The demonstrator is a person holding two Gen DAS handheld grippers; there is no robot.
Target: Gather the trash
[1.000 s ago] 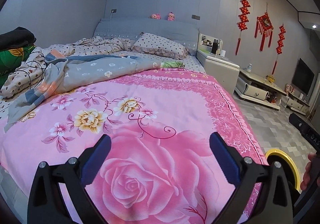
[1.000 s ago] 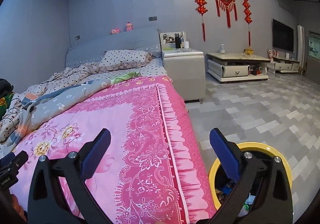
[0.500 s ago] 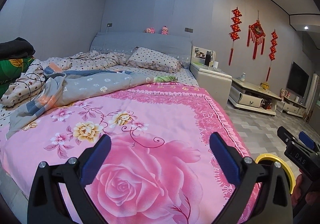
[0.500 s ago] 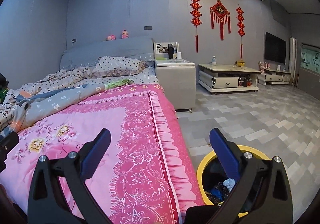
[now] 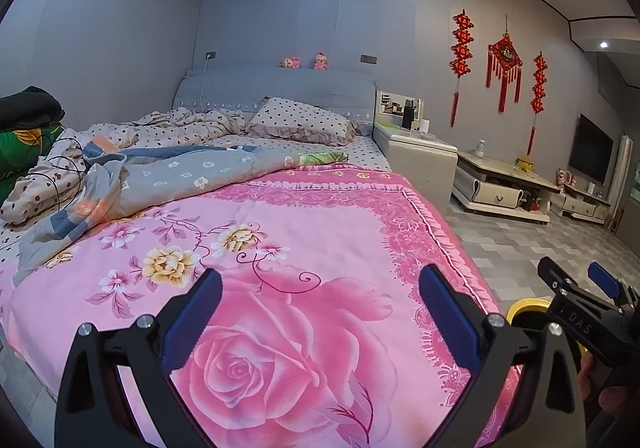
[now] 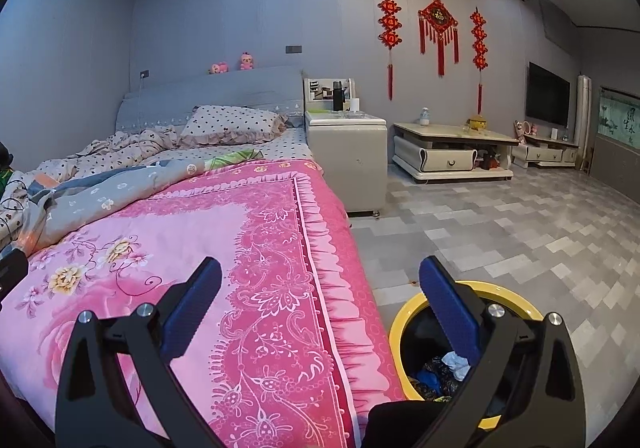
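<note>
My left gripper (image 5: 320,288) is open and empty above the pink floral bedspread (image 5: 280,248). My right gripper (image 6: 320,280) is open and empty over the bed's right edge; it also shows in the left wrist view (image 5: 576,284). A yellow-rimmed trash bin (image 6: 400,324) stands on the floor beside the bed, under my right gripper's right finger (image 6: 448,304). Crumpled trash (image 6: 440,368) lies inside the bin. The bin's rim also shows in the left wrist view (image 5: 524,306).
A grey quilt (image 5: 168,176), a spotted pillow (image 5: 300,120) and bunched bedding lie at the bed's head. A white bedside cabinet (image 6: 348,152) and a low TV table (image 6: 452,152) stand to the right. Grey tiled floor (image 6: 520,228) stretches right.
Both grippers have risen and tilted upward, so more wall and ceiling show. The right gripper has come further into the left wrist view. Both stay open.
</note>
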